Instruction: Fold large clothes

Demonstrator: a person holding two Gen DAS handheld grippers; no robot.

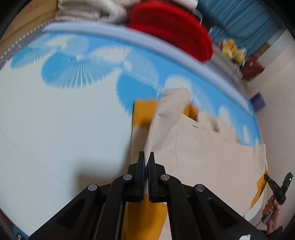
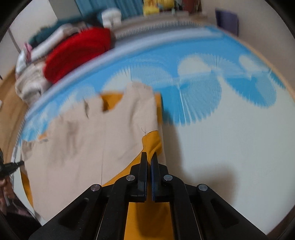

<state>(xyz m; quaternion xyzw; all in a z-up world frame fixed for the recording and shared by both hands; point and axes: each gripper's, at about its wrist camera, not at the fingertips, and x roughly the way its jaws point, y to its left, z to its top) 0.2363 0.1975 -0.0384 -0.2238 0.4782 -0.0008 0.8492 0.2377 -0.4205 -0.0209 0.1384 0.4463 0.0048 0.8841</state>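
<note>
A large beige and mustard-yellow garment (image 1: 206, 147) lies spread on a white mat with blue fan patterns (image 1: 64, 120). My left gripper (image 1: 146, 157) is shut on a raised beige fold at the garment's edge. In the right wrist view the same garment (image 2: 83, 140) lies left of centre, and my right gripper (image 2: 149, 157) is shut on its mustard-yellow edge (image 2: 152, 143). Both views are motion-blurred. The right gripper also shows in the left wrist view (image 1: 277, 184) at the lower right, held in a hand.
A red garment (image 1: 171, 27) and a pile of pale clothes (image 1: 88, 9) lie beyond the mat's far edge. Yellow toys (image 1: 232, 49) and a dark blue box (image 2: 227, 21) stand by the wall. Wooden floor (image 2: 11, 114) borders the mat.
</note>
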